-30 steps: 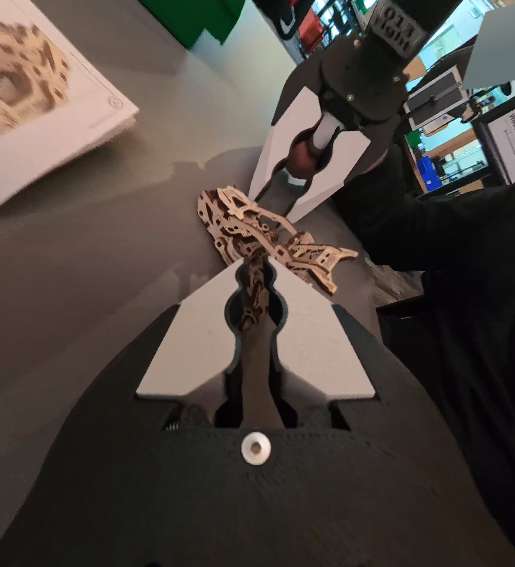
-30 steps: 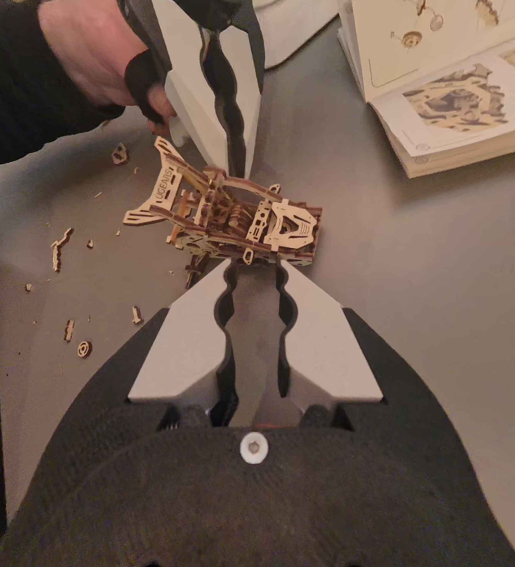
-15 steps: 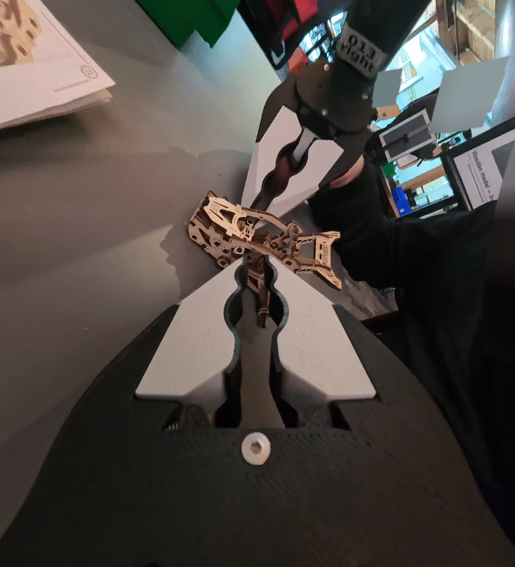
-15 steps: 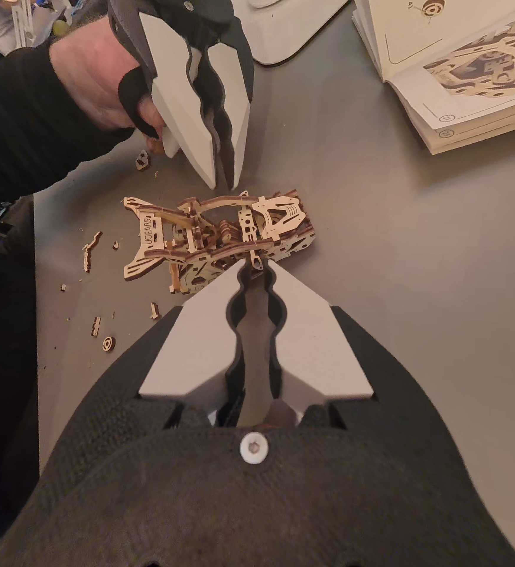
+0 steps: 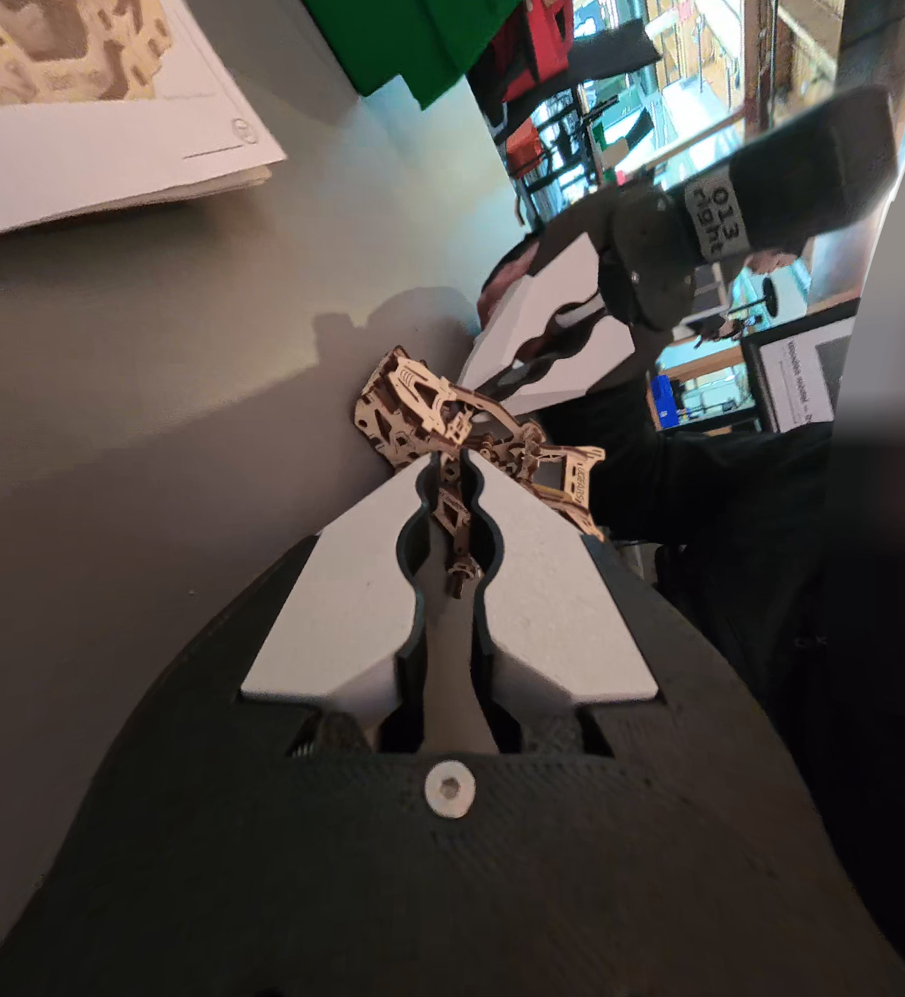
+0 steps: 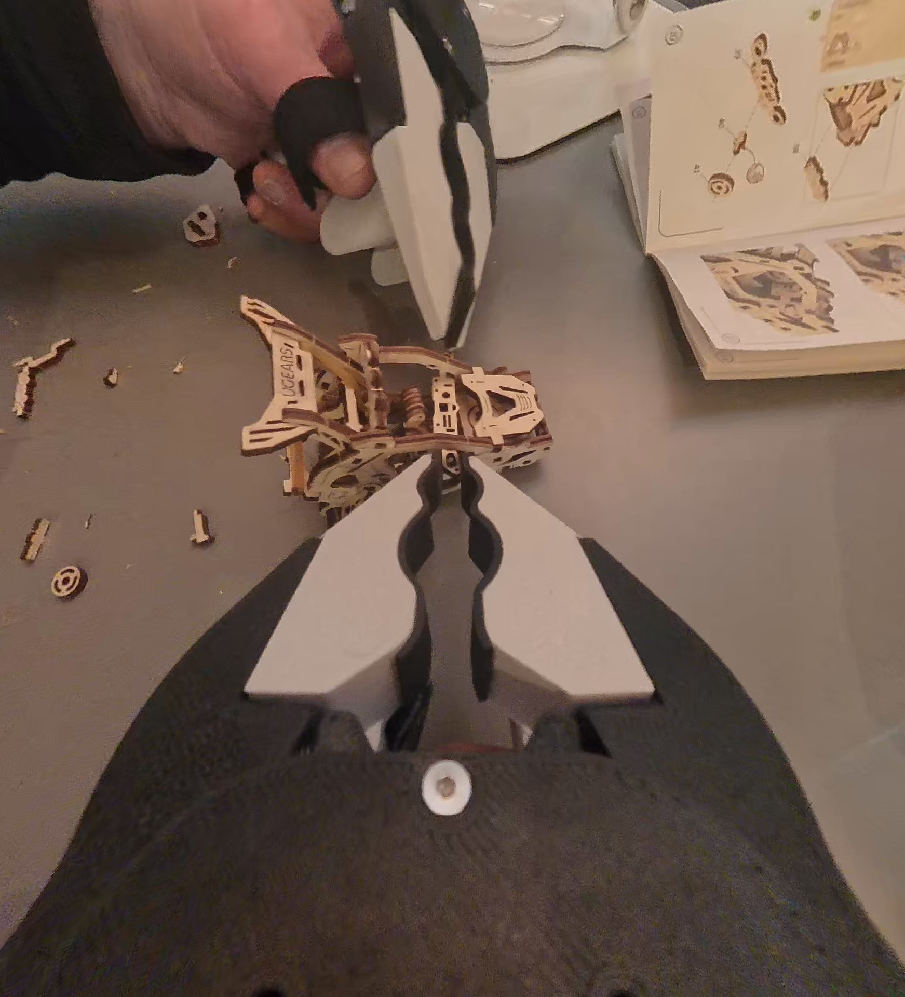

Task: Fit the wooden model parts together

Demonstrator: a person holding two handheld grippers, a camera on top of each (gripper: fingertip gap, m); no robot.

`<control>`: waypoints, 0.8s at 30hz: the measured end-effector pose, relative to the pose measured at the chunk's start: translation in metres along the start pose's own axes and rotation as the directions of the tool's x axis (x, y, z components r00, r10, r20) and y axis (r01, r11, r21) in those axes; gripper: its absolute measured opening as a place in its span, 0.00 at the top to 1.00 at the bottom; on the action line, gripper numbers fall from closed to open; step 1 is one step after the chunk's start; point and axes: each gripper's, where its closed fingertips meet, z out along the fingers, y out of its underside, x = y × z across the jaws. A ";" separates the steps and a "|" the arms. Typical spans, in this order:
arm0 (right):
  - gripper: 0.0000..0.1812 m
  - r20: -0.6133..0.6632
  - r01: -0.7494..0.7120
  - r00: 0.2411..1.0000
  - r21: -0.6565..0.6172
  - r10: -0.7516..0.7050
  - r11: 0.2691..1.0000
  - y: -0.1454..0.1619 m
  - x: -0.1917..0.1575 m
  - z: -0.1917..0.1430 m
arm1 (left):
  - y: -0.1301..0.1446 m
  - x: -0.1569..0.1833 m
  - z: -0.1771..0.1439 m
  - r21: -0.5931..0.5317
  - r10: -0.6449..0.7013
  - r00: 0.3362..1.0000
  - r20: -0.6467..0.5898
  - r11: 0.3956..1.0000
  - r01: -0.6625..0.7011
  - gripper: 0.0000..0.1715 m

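Grey surface under everything. At its middle, a partly built wooden model, tilted, winged end up and to the left. Pinched at its near edge by the right hand-held gripper, tips nearly together around a small wooden piece. Gripped from above at the curved top rail by the left hand-held gripper, tips likewise closed, held in a hand. Scattered to the left: wooden offcuts and a small wooden ring. Farther right, lying open, an instruction booklet.
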 end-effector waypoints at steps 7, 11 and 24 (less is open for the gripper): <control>0.98 -0.031 0.093 0.995 0.024 -0.092 0.995 -0.002 -0.001 0.001 | 0.000 -0.005 -0.004 0.015 -0.090 0.996 -0.005 0.996 0.090 0.97; 0.98 -0.040 0.109 0.993 0.020 -0.108 0.994 -0.001 0.000 0.002 | 0.006 -0.005 0.000 -0.015 -0.106 0.994 -0.007 0.994 0.106 0.95; 0.98 -0.047 0.141 0.989 0.045 -0.139 0.989 -0.005 -0.002 0.002 | 0.011 0.000 -0.001 -0.015 -0.154 0.987 -0.054 0.988 0.154 0.94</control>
